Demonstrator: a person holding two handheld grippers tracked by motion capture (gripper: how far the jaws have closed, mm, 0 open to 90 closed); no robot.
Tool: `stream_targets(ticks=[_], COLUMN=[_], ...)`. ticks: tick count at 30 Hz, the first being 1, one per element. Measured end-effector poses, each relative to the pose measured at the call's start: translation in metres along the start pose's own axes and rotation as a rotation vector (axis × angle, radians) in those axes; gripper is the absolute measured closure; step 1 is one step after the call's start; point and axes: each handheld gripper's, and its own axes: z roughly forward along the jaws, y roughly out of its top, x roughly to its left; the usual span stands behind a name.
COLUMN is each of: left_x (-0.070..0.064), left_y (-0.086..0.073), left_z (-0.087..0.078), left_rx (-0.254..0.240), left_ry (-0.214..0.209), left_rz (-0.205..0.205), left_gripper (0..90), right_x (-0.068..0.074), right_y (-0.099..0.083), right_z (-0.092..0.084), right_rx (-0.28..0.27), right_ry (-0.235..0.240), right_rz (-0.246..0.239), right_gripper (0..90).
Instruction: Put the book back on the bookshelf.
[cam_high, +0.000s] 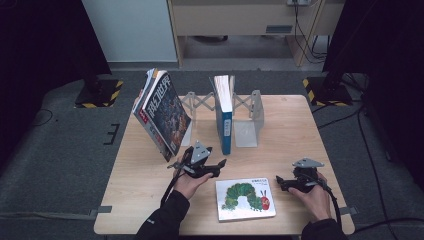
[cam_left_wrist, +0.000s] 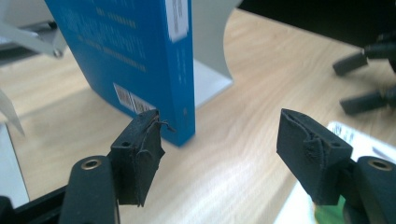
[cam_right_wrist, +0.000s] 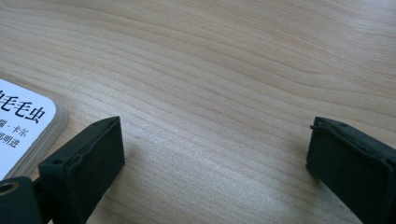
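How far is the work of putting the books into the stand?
Done, it seems: a blue book stands upright in the metal stand, and other books lean at its left end. In hand: nothing; the left gripper is open and empty near the blue book, and the right gripper is open and empty above the table. Left: the caterpillar book lies flat between the hands.

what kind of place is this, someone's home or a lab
Most likely a lab or recording room: a lone wooden table on grey carpet, stand bases with hazard-striped tape, and loose cables across the floor.
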Motion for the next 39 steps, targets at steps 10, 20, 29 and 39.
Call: stream_targets(ticks=[10, 20, 29, 39], left_x=[-0.004, -0.01, -0.012, -0.018], left_y=[-0.035, -0.053, -0.065, -0.074], left_z=[-0.01, -0.015, -0.018, -0.013], left_rx=[0.094, 0.163, 0.22, 0.264], left_ry=[-0.046, -0.058, -0.04, -0.049], left_rz=[-0.019, -0.02, 0.003, 0.026], left_gripper=[28.1, 26.4, 25.3, 22.1], right_x=[0.001, 0.005, 0.019, 0.038], right_y=[0.0, 0.0, -0.002, -0.003], right_z=[-0.003, -0.016, -0.025, -0.028], right_rx=[-0.009, -0.02, -0.028, -0.023], right_ry=[0.001, 0.043, 0.107, 0.225], right_rz=[-0.001, 0.007, 0.029, 0.064], right_gripper=[14.2, 24.7, 32.8, 46.8])
